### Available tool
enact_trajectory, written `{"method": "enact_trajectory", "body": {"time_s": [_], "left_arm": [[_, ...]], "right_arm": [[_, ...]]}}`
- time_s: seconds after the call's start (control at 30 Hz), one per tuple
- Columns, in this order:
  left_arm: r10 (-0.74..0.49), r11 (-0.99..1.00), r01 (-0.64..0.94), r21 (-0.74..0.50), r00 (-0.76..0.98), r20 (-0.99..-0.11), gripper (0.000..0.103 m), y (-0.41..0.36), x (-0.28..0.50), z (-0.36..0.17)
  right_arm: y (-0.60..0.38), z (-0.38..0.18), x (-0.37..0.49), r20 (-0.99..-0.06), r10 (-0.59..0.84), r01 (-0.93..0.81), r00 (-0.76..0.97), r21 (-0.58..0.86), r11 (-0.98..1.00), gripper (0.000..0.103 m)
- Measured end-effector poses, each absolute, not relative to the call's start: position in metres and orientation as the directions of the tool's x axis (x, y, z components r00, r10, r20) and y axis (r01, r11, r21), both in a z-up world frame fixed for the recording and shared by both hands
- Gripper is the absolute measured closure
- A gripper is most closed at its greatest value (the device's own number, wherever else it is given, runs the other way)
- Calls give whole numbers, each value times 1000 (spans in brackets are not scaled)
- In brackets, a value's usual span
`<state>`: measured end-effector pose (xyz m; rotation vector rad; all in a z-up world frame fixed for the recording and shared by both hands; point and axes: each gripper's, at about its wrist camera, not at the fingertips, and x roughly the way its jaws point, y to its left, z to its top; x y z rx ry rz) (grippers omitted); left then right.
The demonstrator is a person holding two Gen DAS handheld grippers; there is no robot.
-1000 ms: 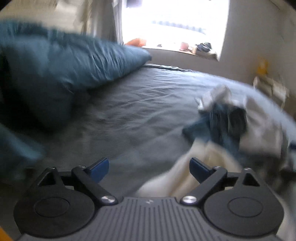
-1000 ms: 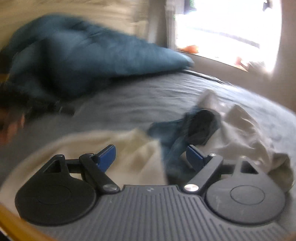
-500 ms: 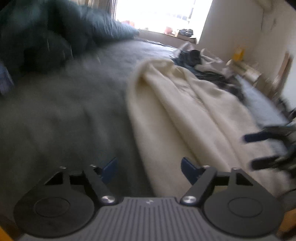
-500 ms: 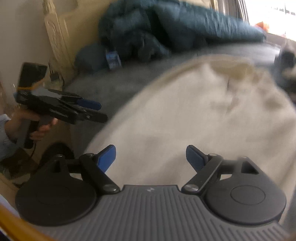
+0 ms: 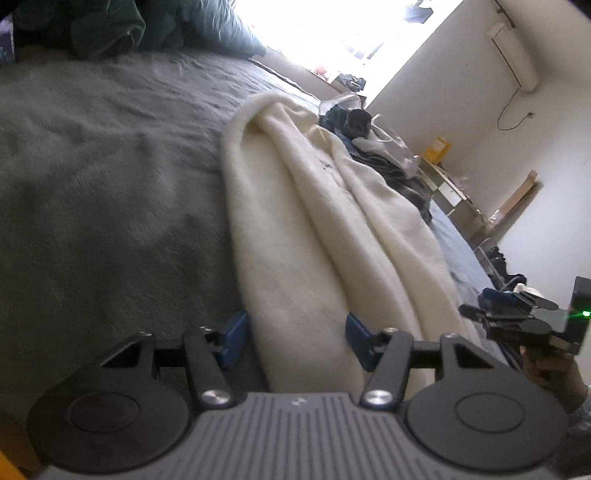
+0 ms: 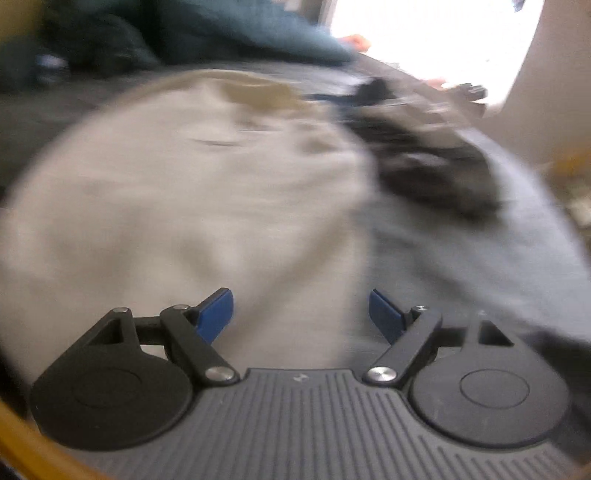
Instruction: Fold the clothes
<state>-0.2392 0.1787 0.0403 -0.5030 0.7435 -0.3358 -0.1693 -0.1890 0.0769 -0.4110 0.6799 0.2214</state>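
Observation:
A cream fleece garment (image 5: 317, 221) lies stretched along a grey bed (image 5: 110, 184), with long folds running away from me. My left gripper (image 5: 295, 338) is open, its blue pads either side of the garment's near end, low over it. My right gripper (image 6: 301, 314) is open above the garment's near right edge (image 6: 184, 192); this view is blurred. The right gripper also shows in the left wrist view (image 5: 509, 314), held in a hand off the garment's right side.
A heap of dark and light clothes (image 5: 373, 144) lies beyond the garment, also seen blurred in the right wrist view (image 6: 424, 155). Teal bedding (image 5: 147, 26) is piled at the head of the bed. A bright window and cluttered shelves (image 5: 443, 177) stand at the right.
Both grippers have swung from the far clothes heap to the near end of the cream garment. The left has lowered closer to it; both stay open.

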Motion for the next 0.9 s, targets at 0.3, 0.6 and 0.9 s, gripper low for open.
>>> {"method": "enact_trajectory", "body": {"time_s": [0.3, 0.6, 0.9], "left_arm": [[-539, 687, 8, -726, 676, -503, 92, 207, -241, 22], [-278, 751, -108, -652, 843, -460, 93, 277, -272, 80], [5, 774, -369, -514, 816, -578, 93, 347, -265, 73]], "right_arm": [[-204, 113, -183, -609, 259, -357, 750, -43, 933, 31], [-64, 128, -181, -545, 597, -742, 589, -72, 666, 31], [7, 120, -79, -595, 545, -764, 590, -194, 615, 30]]}}
